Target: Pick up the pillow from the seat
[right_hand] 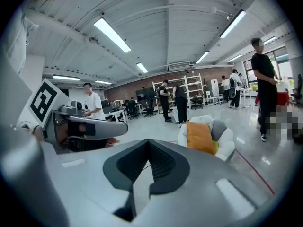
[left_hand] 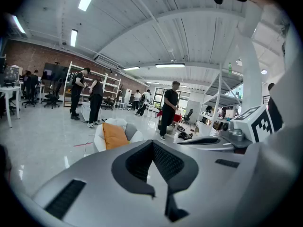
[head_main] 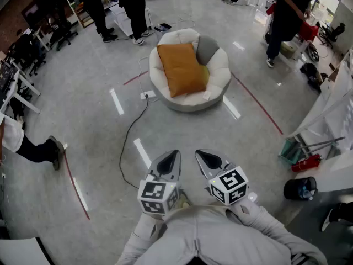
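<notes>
Pillow (head_main: 181, 69), orange, rectangular, fabric, lies on white round padded seat (head_main: 220, 79), upper end against seat's back rim, just beside grey cushion (head_main: 207, 48) at back-right rim. Seat well apart from me, across grey floor (head_main: 99, 148). My left gripper (head_main: 170, 160): jaws closed together, nothing between. My right gripper (head_main: 206, 159): jaws likewise closed, empty. Both side by side near my chest, tips toward seat.

Soft cloth pillow (head_main: 181, 69), plush seat (head_main: 222, 73) (fabric), glossy smooth floor (head_main: 94, 87)
</notes>
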`<state>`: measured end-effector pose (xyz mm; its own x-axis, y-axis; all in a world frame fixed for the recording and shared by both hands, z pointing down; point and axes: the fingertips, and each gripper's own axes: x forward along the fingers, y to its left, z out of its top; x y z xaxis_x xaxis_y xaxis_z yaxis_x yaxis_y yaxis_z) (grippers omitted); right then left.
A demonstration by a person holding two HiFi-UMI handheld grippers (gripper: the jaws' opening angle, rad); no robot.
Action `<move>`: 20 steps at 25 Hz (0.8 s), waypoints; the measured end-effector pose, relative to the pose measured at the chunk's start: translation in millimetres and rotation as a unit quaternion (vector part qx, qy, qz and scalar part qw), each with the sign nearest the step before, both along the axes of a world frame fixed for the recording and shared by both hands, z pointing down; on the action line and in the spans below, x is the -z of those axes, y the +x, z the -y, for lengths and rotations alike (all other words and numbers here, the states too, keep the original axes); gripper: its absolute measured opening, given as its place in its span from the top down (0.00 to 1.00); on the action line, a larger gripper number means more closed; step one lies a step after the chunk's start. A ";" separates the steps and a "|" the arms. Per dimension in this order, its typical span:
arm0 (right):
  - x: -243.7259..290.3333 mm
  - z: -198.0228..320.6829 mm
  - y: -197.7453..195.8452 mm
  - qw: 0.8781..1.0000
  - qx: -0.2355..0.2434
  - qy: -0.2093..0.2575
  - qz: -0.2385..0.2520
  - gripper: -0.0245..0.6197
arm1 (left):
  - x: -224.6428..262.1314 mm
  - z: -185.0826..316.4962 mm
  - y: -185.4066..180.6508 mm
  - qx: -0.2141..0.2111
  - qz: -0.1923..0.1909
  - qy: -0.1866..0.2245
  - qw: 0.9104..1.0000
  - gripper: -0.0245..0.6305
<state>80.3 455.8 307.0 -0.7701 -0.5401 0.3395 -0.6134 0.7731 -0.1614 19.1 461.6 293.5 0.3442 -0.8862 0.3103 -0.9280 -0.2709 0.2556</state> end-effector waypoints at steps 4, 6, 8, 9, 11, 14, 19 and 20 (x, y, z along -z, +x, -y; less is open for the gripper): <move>8.9 -31.2 14.4 1.000 0.026 0.014 -0.006 0.96 | 9.8 -28.5 22.5 0.011 -0.016 0.007 1.000 0.96; 11.6 -39.1 25.3 1.000 0.027 0.016 -0.003 0.96 | 9.6 -41.0 31.5 0.022 -0.025 0.008 0.999 0.96; 12.5 -45.0 37.5 1.000 0.022 0.014 0.002 0.96 | 4.7 -51.9 37.9 0.039 -0.034 -0.001 0.999 0.96; 13.0 -48.1 42.6 1.000 0.020 0.014 0.005 0.96 | 1.9 -56.4 39.7 0.050 -0.041 -0.007 0.998 0.96; 13.7 -55.0 50.4 1.000 0.018 0.013 0.010 0.97 | -3.2 -63.8 43.4 0.061 -0.051 -0.018 0.997 0.96; 10.7 -63.5 57.1 1.000 0.016 0.008 0.011 0.97 | -6.6 -69.1 49.5 0.059 -0.046 -0.022 0.997 0.96; 14.1 -69.7 45.0 0.999 0.027 -0.004 0.038 0.96 | 1.5 -63.8 46.3 0.046 -0.032 -0.014 0.998 0.96; 15.8 -68.5 41.1 0.999 0.027 -0.007 0.044 0.96 | 2.9 -62.1 44.0 0.042 -0.032 -0.013 0.999 0.96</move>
<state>121.4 524.4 291.1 -0.8251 -0.4932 0.2757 -0.5541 0.8017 -0.2241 63.0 523.6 290.6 0.2882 -0.9047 0.3139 -0.9291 -0.1848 0.3204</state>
